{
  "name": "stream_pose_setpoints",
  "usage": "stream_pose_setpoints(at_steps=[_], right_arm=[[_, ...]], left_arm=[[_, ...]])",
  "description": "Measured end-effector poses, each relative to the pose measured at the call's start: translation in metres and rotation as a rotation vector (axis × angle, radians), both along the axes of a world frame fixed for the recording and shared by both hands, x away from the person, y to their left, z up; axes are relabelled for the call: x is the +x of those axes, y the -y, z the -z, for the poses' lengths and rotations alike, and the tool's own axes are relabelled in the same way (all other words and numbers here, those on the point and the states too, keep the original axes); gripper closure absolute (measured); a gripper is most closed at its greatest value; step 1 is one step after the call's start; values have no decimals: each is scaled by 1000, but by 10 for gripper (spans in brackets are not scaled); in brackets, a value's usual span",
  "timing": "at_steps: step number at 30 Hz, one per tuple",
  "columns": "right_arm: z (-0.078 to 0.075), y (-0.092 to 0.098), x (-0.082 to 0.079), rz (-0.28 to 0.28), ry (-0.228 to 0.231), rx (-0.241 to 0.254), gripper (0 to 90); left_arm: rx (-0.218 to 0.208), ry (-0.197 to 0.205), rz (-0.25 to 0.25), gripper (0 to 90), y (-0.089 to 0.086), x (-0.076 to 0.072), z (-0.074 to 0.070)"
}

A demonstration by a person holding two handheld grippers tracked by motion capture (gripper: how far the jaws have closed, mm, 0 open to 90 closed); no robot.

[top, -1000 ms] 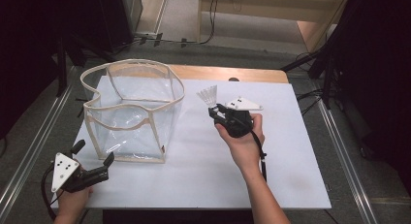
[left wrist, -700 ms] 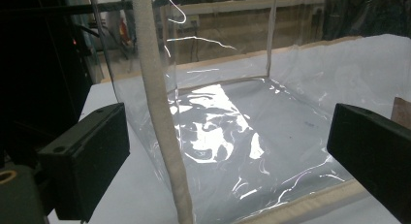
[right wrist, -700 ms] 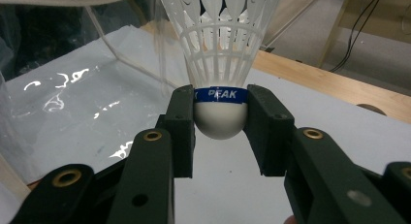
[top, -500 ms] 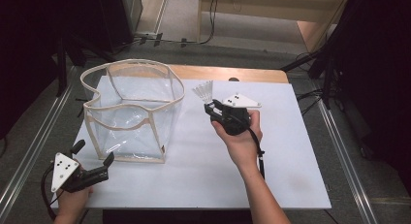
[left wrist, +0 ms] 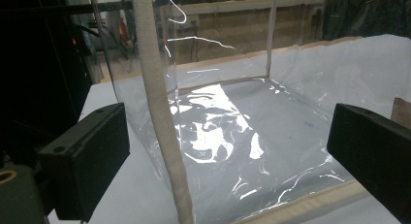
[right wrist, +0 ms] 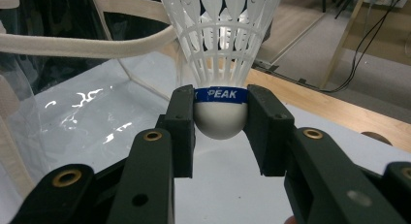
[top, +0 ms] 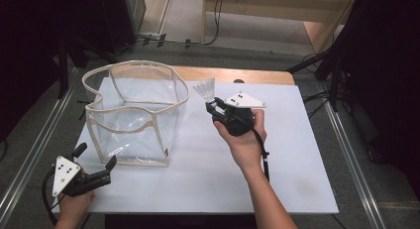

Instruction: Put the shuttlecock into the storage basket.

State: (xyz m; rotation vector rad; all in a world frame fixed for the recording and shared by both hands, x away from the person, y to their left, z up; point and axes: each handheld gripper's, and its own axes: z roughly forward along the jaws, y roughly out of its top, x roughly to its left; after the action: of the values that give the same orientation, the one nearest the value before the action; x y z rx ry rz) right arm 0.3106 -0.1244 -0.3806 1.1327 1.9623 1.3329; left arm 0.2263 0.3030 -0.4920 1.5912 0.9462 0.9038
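At the lower left of the high view I keep the left gripper (top: 94, 172) idle on the table, jaws apart, facing the clear bag (top: 133, 115). At centre, my right gripper (top: 214, 108) is clamped on the shuttlecock (right wrist: 218, 64) by its rounded cork, the firm part. I judge it featherlight and its skirt crushable. Its long axis runs upward, skirt toward the frame top, just right of the bag's rim.

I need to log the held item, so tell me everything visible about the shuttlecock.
The shuttlecock is white, with what looks like a plastic lattice skirt flaring upward, a rounded white base and a blue band reading PEAK. It stands upright, clamped at the base between the right gripper's fingers, raised off the white table just right of the clear bag's beige-trimmed rim, not touching it.
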Motion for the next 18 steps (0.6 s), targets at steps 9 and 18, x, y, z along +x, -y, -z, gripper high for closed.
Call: stream_pose_setpoints(at_steps=[9, 18], right_arm=[[-3, -2, 1, -6, 11, 3, 627], [-5, -4, 2, -10, 15, 6, 627]], left_arm=[[3, -2, 0, 23, 0, 0, 0], [3, -2, 0, 23, 0, 0, 0]])
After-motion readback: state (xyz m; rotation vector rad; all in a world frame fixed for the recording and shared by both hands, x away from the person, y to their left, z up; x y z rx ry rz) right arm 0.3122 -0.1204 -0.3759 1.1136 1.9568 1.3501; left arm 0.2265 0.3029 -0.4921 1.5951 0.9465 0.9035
